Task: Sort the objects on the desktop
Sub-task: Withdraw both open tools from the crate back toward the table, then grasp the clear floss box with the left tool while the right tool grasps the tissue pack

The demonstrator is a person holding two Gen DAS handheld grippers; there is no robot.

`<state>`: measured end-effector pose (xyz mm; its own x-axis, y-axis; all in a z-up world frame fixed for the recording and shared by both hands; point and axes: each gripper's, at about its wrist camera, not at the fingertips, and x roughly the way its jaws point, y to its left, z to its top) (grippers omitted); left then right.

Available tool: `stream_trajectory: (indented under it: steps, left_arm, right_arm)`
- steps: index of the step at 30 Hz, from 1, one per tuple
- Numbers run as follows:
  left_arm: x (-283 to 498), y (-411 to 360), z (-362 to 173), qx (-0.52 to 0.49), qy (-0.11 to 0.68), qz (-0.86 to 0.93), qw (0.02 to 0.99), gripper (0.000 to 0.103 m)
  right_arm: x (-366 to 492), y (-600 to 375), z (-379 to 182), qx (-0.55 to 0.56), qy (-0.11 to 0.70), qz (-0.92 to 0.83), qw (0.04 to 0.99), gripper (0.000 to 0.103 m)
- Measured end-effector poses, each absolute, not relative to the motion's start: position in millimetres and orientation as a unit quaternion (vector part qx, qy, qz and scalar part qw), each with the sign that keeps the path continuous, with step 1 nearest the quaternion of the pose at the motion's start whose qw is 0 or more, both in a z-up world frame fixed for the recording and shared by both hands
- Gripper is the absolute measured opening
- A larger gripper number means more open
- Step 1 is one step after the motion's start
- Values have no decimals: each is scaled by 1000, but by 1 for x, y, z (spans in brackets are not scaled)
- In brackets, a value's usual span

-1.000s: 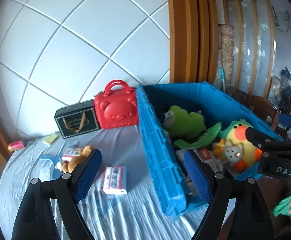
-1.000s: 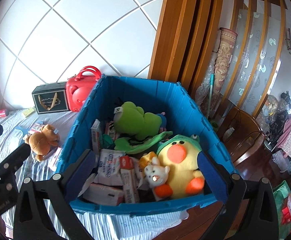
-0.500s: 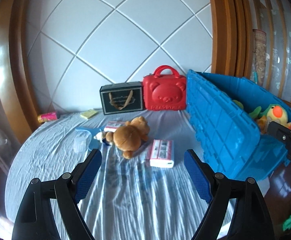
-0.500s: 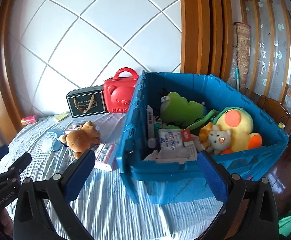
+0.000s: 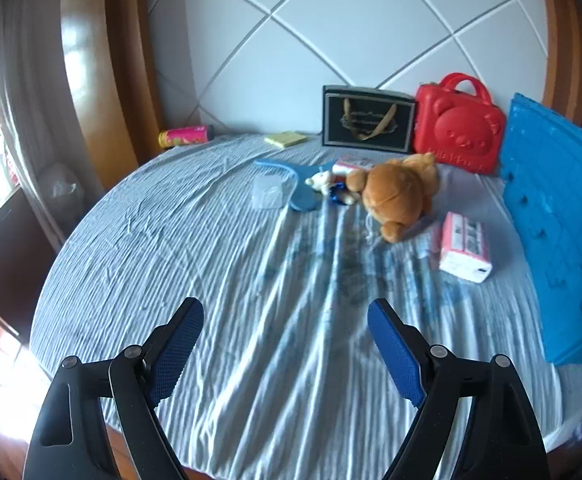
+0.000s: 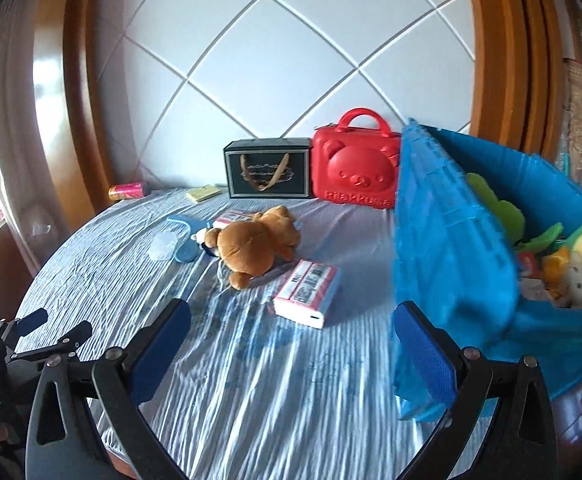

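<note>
A brown plush bear [image 5: 397,196] [image 6: 257,242] lies on the striped tablecloth, a small white toy [image 5: 322,181] at its head. A pink-and-white tissue pack [image 5: 464,247] [image 6: 307,293] lies to its right, a second pack [image 6: 231,218] behind it. The blue crate [image 5: 559,216] [image 6: 451,248] at the right holds plush toys and packs. My left gripper [image 5: 285,346] hovers open over bare cloth, well short of the bear. My right gripper [image 6: 291,340] is open too, just short of the tissue pack, and nothing sits between its fingers.
A red bear case [image 6: 355,170] and a black gift box [image 6: 267,168] stand at the wall. A pink can [image 5: 185,136], a yellow note pad [image 5: 287,138], a blue flat piece [image 5: 291,184] and a clear lid [image 5: 267,194] lie at the back left. The table's round edge [image 5: 63,360] is near.
Both grippers swung left away from the crate and dropped toward the table. The left view now shows the bear and open cloth; the crate has slid to the right edge.
</note>
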<state>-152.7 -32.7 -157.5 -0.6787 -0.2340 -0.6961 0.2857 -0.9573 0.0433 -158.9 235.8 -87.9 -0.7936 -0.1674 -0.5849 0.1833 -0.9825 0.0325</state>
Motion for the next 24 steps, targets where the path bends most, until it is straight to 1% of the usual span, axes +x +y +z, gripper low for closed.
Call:
stream_trajectory:
  steps: [4, 8, 15, 19, 24]
  left_arm:
    - [-175, -49, -174, 399, 41, -901, 163, 85]
    - [-203, -51, -187, 418, 39, -891, 171, 85]
    - [-243, -52, -215, 451, 40, -875, 173, 85]
    - [-270, -46, -218, 457, 44, -875, 154, 85]
    - [-310, -25, -215, 453, 21, -885, 104, 85]
  right_arm:
    - [-200, 212, -128, 348, 13, -927, 137, 103]
    - [-245, 200, -172, 400, 17, -903, 153, 103]
    - [-304, 213, -222, 460, -14, -878, 133, 103]
    - [-321, 218, -231, 477, -13, -870, 123, 103]
    - [-339, 224, -229, 480, -20, -872, 94, 103]
